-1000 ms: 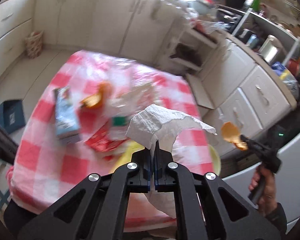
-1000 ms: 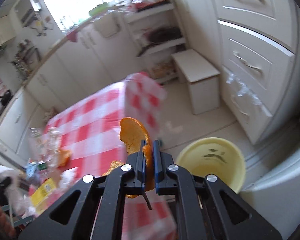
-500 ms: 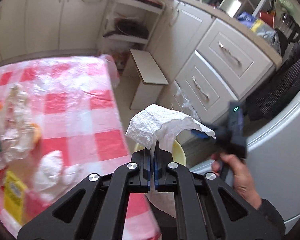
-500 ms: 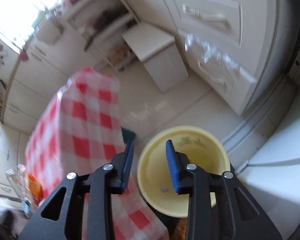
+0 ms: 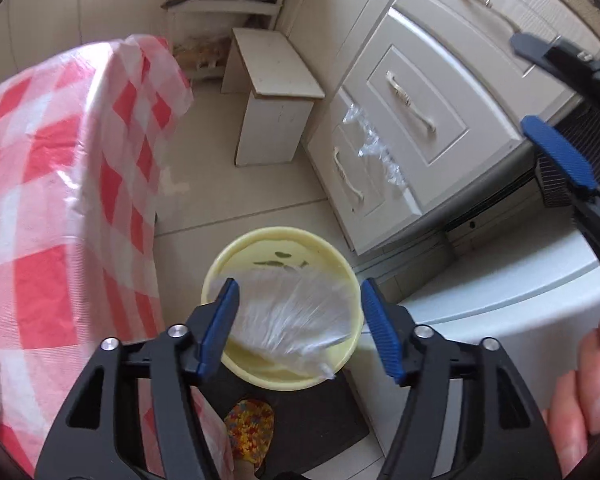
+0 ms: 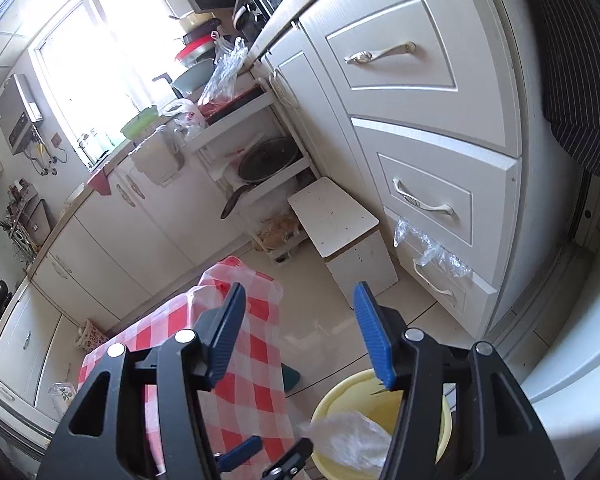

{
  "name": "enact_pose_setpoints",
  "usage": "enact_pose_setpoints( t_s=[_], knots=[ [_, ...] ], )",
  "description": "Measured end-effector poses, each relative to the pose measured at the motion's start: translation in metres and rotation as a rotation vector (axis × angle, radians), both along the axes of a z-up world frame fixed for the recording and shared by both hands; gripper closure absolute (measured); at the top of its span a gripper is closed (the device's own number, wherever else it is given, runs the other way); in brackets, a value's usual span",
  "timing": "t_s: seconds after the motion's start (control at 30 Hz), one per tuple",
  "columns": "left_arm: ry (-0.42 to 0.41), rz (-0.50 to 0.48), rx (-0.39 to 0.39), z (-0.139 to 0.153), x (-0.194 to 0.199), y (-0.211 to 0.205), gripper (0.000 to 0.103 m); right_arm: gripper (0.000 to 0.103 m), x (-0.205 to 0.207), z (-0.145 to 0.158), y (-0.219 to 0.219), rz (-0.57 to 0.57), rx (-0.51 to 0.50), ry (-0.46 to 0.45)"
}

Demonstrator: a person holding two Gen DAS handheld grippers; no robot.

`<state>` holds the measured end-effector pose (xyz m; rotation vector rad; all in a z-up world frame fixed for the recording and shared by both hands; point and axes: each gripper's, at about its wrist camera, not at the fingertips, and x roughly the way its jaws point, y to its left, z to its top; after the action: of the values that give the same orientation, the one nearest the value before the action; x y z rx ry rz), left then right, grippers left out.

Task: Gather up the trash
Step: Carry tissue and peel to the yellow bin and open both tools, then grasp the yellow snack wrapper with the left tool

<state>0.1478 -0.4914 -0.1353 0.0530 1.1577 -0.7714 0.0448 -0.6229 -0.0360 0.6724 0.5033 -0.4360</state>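
Observation:
A yellow bin point(image 5: 220, 264) stands on the floor beside the red-checked table point(image 5: 60, 160). My left gripper point(image 5: 298, 284) hangs right above its mouth, jaws opening. The white paper napkin point(image 5: 292, 316) is loose and blurred below the pads, over the bin, touching neither pad. My right gripper point(image 5: 524, 84) shows at the upper right with its blue pads apart. In the right wrist view the right gripper point(image 6: 300, 286) is opening with nothing between its fingers. There the bin point(image 6: 332, 400) and napkin point(image 6: 348, 436) lie low in the frame, with the left gripper point(image 6: 282, 446) beside them.
A white stool point(image 5: 276, 80) stands on the tiled floor beyond the bin. Cream drawers point(image 5: 412, 108) with a scrap of clear plastic run along the right, and a white appliance point(image 5: 500, 300) is near the bin. A patterned slipper point(image 5: 248, 428) rests on a dark mat. A person's hand point(image 5: 580, 392) is at the right edge.
My left gripper swung from over the table to above the bin and let go of the napkin. My right gripper released the orange peel, opened, and lifted away from the bin.

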Motion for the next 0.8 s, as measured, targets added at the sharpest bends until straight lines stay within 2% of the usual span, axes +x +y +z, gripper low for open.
enact_pose_setpoints(
  t_s=[0.17,0.27,0.37,0.47,0.57,0.7,0.8],
  knots=[
    [-0.074,0.062,-0.064,0.045,-0.004,0.063,0.032,0.043,0.006,0.011,0.013,0.025,-0.025,-0.015],
    [-0.128,0.14,-0.096,0.07,-0.013,0.132,0.028,0.043,0.015,0.014,0.026,0.065,-0.024,-0.01],
    [-0.196,0.241,-0.072,0.08,-0.023,0.207,0.023,0.041,0.027,0.017,0.045,0.139,-0.013,-0.005],
    [-0.236,0.336,-0.002,0.07,-0.03,0.283,0.019,0.035,0.041,0.018,0.071,0.24,-0.003,0.011],
    [-0.208,0.344,0.068,0.049,-0.03,0.335,0.017,0.032,0.06,0.009,0.102,0.382,0.059,0.054],
    [-0.186,0.297,0.125,0.026,-0.023,0.364,0.017,0.028,0.085,-0.013,0.158,0.582,0.136,0.154],
    [-0.188,0.274,0.134,0.018,-0.014,0.37,0.016,0.028,0.099,-0.032,0.198,0.683,0.156,0.235]
  ],
)
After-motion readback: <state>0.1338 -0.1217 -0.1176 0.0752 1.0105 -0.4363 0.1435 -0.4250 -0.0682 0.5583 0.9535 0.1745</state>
